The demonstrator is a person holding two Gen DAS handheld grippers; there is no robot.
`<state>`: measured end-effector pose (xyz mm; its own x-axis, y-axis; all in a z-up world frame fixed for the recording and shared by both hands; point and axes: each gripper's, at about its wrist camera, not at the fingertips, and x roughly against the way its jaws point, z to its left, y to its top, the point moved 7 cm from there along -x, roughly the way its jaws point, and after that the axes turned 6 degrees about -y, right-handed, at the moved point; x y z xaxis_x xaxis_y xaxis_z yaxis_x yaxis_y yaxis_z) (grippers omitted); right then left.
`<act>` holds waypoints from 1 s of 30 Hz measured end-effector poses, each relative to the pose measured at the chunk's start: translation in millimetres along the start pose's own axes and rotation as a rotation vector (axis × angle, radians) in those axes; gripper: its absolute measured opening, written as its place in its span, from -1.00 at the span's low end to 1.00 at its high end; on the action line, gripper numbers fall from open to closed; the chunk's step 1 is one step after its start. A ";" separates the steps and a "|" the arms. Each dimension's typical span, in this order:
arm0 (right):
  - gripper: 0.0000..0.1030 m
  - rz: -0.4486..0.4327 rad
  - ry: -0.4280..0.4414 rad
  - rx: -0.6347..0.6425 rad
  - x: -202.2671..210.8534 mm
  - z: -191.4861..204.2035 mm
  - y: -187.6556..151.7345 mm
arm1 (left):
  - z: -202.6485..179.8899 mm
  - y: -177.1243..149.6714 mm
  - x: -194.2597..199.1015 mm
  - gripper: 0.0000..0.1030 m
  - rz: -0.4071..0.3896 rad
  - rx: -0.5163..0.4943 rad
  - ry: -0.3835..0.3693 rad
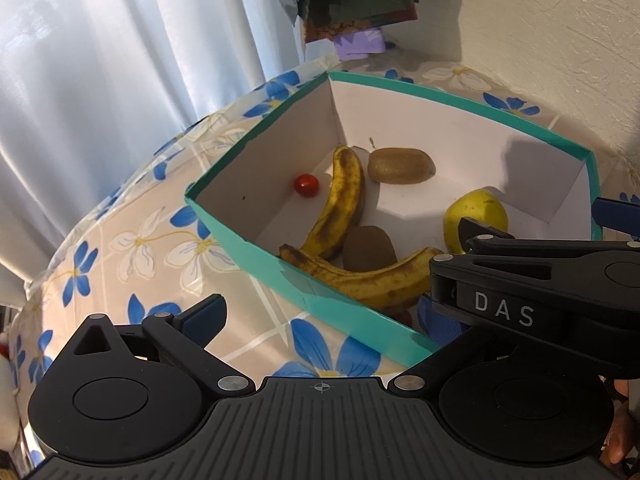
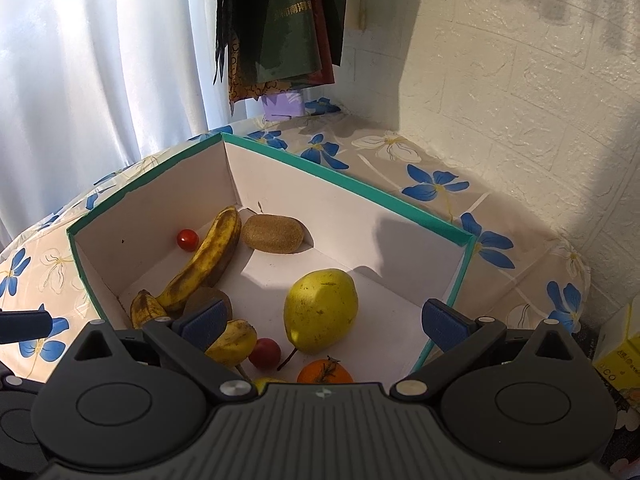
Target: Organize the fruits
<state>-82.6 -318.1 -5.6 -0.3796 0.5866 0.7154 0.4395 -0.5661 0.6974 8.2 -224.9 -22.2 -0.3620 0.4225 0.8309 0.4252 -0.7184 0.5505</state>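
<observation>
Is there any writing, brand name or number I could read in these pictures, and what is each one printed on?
"DAS": white capital letters on the black body of the right gripper, seen from the left wrist camera.
Gold characters on the dark green hanging bag: too blurred to read.
Small print on the yellow carton at the right edge: too small to read.
The teal-rimmed cardboard box and the blue-flowered tablecloth carry no text.

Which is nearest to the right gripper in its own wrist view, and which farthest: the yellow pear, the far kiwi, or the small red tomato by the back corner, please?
From the right gripper, which is open:
1. Yellow pear, just ahead between the fingers.
2. Far kiwi, deeper in the teal box, slightly left.
3. Red tomato, far left; close to the kiwi's distance, so hard to separate.
</observation>
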 end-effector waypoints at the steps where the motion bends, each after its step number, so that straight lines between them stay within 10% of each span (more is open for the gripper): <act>1: 1.00 -0.002 -0.001 -0.002 0.4 -0.8 0.5 | 0.9 -0.1 0.8 1.00 -0.001 0.005 0.001; 30: 1.00 0.001 -0.059 -0.033 8.1 -20.9 -4.3 | 28.2 -1.1 27.8 1.00 -0.051 0.103 0.065</act>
<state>-104.5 -323.0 -1.9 -0.3298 0.6185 0.7132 0.4124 -0.5851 0.6982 21.1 -196.8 2.5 -0.4367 0.4183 0.7964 0.4865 -0.6349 0.6002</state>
